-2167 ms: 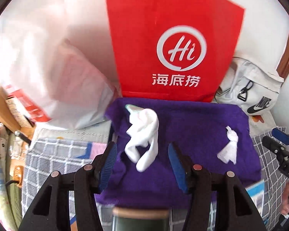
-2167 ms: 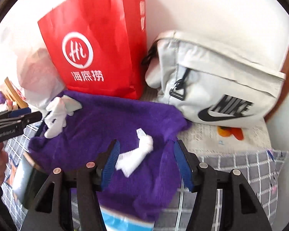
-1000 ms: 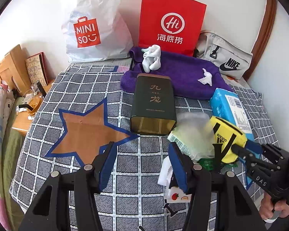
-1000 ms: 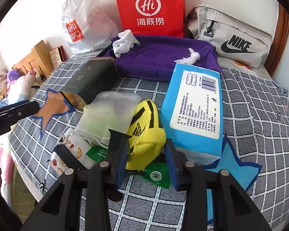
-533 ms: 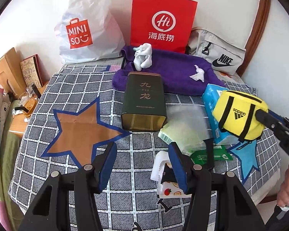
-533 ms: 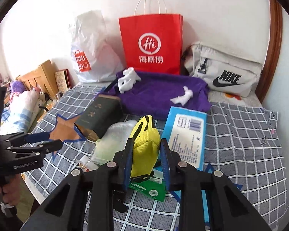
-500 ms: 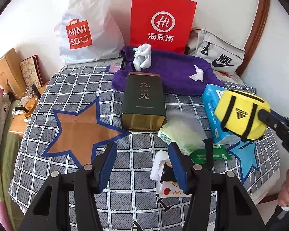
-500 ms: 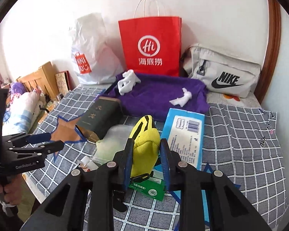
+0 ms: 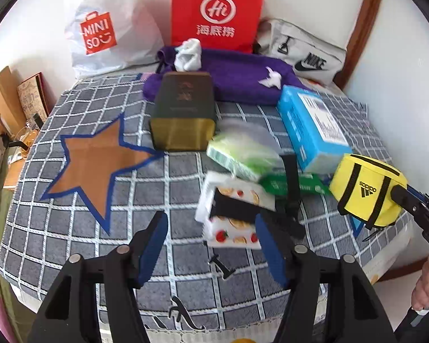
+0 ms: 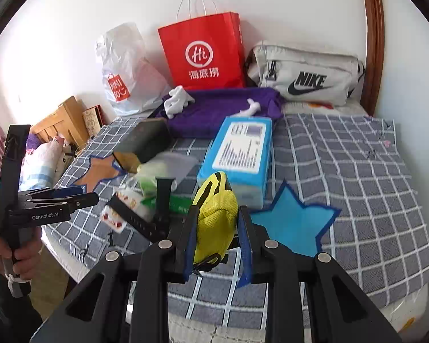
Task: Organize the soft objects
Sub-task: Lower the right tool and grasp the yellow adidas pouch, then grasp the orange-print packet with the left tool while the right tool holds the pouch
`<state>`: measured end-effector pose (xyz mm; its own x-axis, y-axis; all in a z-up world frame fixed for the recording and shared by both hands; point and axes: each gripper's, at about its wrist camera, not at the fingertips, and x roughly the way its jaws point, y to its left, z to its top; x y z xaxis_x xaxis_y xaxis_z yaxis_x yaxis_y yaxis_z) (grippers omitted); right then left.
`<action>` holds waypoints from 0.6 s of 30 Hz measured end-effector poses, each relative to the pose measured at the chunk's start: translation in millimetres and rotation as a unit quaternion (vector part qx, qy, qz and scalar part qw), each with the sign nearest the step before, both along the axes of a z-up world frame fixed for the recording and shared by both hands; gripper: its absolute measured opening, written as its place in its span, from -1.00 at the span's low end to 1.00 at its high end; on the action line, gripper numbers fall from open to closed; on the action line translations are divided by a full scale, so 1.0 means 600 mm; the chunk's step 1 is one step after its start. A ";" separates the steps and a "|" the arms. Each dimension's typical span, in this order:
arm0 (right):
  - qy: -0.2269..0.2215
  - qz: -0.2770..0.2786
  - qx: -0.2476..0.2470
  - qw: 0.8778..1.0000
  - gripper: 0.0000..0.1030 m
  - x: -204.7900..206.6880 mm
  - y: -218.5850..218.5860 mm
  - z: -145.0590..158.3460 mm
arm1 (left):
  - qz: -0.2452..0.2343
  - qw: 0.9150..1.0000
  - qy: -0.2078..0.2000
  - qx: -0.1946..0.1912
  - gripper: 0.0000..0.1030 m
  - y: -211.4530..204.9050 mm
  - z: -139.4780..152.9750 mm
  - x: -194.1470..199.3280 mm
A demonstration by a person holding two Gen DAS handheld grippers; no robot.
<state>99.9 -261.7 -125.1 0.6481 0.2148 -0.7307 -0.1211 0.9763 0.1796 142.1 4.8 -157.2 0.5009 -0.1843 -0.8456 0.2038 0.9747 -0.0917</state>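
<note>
My right gripper [image 10: 216, 223] is shut on a yellow Adidas pouch [image 10: 214, 214], held in the air above the bed's near edge. In the left wrist view the same pouch [image 9: 366, 188] hangs at the right, off the pile. My left gripper [image 9: 211, 245] hovers low over the checked bedspread [image 9: 71, 228] with its jaws opening. A white fruit-print pouch [image 9: 231, 214] lies just ahead of the tips, and the pads do not press on it. Two white socks [image 9: 188, 54] [image 9: 271, 78] rest on a purple towel [image 9: 237, 71] at the back.
A dark green tin [image 9: 183, 108], a blue tissue pack [image 9: 311, 125], a bagged green pack [image 9: 240, 151], a green wipes packet [image 9: 294, 185] and a black strap [image 9: 290, 188] crowd the middle. A red paper bag [image 9: 214, 11], Miniso bag [image 9: 105, 37] and Nike bag [image 9: 303, 54] line the wall.
The right gripper closed on the yellow pouch, lifted it off the pile and drew it back to the right. The left gripper came closer to the white pouch and its jaws widened.
</note>
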 end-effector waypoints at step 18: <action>0.051 0.021 -0.007 0.998 0.32 -0.006 -0.031 -0.109 | -0.042 0.997 0.037 0.053 0.34 -0.057 -0.056 0.008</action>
<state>96.6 -280.0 -190.4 0.5610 0.2291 -0.7955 -0.1436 0.9733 0.1791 147.0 -29.3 -190.9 0.4227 -0.1303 -0.8968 0.2808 0.9597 -0.0071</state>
